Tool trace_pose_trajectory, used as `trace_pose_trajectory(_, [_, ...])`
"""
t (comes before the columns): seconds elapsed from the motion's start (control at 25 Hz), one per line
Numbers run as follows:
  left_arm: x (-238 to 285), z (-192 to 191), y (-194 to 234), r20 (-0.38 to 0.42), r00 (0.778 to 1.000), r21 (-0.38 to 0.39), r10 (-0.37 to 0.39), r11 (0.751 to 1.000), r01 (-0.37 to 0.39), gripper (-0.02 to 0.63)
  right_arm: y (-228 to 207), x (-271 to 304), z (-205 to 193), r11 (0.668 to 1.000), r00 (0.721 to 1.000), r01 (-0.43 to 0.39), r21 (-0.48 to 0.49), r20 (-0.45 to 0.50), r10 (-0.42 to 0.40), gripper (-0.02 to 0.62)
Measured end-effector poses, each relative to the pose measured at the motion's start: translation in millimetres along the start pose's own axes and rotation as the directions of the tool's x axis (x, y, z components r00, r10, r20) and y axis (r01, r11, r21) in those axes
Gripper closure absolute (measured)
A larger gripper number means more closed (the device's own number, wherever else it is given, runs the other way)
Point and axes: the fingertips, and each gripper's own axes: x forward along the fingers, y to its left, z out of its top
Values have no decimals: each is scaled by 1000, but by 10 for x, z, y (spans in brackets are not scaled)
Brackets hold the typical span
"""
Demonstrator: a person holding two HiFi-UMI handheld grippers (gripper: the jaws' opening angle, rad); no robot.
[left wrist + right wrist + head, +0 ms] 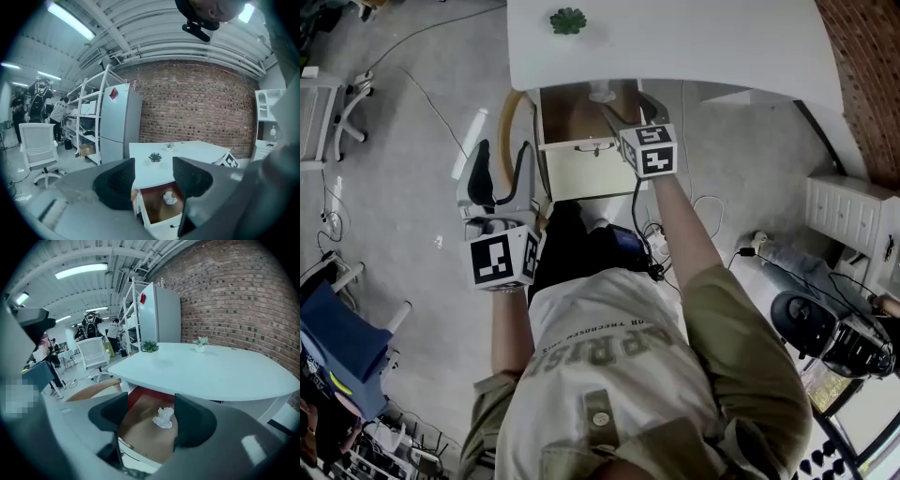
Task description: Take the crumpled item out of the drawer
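Note:
Under the white table (675, 47) a drawer (591, 169) stands pulled out, with a brown floor inside. A white crumpled item (164, 418) lies on that floor toward the back; it also shows in the left gripper view as the crumpled item (169, 198) and in the head view as a pale spot (602, 96). My right gripper (630, 108) hangs over the drawer's right side, open, its jaws framing the item from above without touching it. My left gripper (502, 159) is held left of the drawer, open and empty.
A small green plant (568, 20) stands on the table. A curved wooden chair back (508, 122) is just left of the drawer. Cables (694, 211) lie on the floor by the person's legs. A white cabinet (853, 211) stands at the right, a blue chair (337, 337) at the left.

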Motion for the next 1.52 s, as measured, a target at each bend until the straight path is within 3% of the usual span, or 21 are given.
trace_pose_trajectory(0.2, [13,-190,-4,-1,1000,-10,0,1000,0,342,-53,410,-234,1000,996,-29,-7,-81,28,268])
trace_pose_trajectory(0.48, [17,-409,-20,-10,1000,-40,5,999,-5,342,-117,914,-600,994,972,-57,-90,-232,34,262])
trace_pose_trajectory(0.92, [118,-637,138,-44,999,-63,23,998,-26,342,-59,1345,-907,962,903,-149,-228,-428,38,262])
trace_pose_trajectory(1.16, [189,-655,188,-47,998,-83,34,996,-37,342,0,1505,-982,916,874,-221,-335,-484,34,262])
trace_pose_trajectory(1.52, [305,-773,195,-62,998,-82,18,996,-23,342,-14,1737,-1231,893,818,-270,-359,-574,16,264])
